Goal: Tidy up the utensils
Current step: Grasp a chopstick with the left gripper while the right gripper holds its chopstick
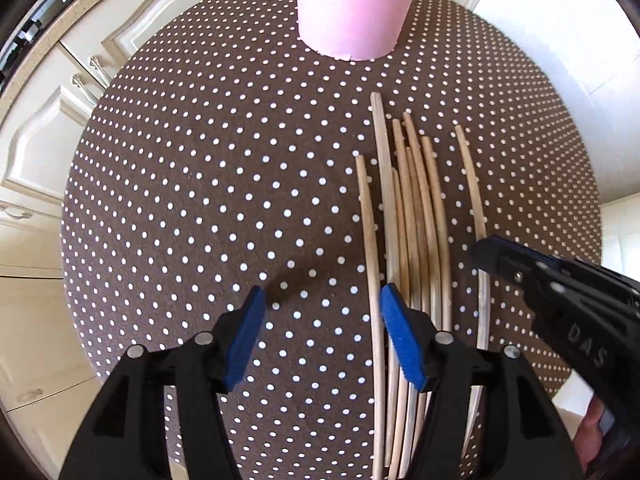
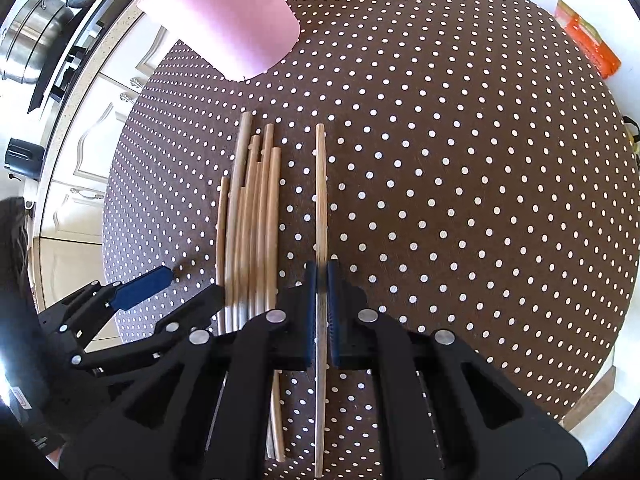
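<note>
Desk (image 1: 180, 200): round, brown cloth with white dots; pink cup (image 1: 352, 8) standing at its far side. Chopsticks (image 1: 416, 220): wooden, a loose bundle lying side by side on the desk; single chopstick (image 2: 321, 200) lying apart from the bundle. Right hand-held gripper (image 2: 321, 276): pads pressed together, pinching the single chopstick. Left hand-held gripper (image 1: 320, 336): jaws spread, blue pads astride the bundle's outermost stick, not pressing it.
</note>
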{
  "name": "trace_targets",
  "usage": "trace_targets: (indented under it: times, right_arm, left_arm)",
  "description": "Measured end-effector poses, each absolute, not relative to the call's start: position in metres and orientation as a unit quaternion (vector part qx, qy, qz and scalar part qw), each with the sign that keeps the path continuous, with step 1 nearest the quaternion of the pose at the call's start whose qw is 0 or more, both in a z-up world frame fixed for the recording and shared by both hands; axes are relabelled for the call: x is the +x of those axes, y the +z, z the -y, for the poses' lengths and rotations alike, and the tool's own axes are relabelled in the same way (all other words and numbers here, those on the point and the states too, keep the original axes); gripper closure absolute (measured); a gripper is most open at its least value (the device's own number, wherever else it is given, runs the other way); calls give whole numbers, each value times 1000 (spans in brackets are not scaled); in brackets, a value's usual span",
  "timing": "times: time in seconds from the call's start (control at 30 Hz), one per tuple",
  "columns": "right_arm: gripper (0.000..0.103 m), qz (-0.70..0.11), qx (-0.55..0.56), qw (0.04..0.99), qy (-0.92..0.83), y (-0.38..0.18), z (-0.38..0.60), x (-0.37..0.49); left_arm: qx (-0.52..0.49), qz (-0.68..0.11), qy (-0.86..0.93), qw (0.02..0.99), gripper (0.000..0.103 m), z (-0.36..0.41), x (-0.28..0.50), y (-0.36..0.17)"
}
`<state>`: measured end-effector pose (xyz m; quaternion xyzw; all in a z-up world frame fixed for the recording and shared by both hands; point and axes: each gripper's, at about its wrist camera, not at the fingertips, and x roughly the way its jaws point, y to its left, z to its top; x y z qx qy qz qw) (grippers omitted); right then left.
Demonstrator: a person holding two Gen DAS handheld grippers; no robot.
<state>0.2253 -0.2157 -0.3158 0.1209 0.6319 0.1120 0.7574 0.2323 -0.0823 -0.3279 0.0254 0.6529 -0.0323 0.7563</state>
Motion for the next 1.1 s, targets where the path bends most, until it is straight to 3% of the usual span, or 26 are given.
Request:
trace_targets:
  times: [0.17, 0.23, 0.27, 0.3, 0.37, 0.77, 1.1]
  right_arm:
    - [97, -630, 126, 759, 109, -316, 212, 226]
    - [97, -630, 132, 758, 109, -316, 214, 226]
    - [97, -630, 135, 757, 108, -317, 214, 226]
    - [97, -630, 136, 757, 108, -316, 214, 227]
    - [97, -629, 141, 757, 105, -316, 216, 226]
    - [97, -614, 162, 765, 107, -307, 224, 209]
    - [97, -583, 163, 787, 116, -274, 232, 203]
  left_arm:
    - [27, -653, -15, 757, 43, 100, 236, -329]
    - [23, -647, -11, 762, 53, 96, 234, -328]
    - [25, -643, -14, 765, 64, 87, 228, -327]
    - [27, -639, -19, 768, 81, 88, 228, -324]
    - [18, -639, -22, 768, 95, 85, 228, -323]
    - [-45, -639, -38, 767, 97, 50, 217, -312]
    - [-60, -605, -47, 792, 97, 36, 224, -272]
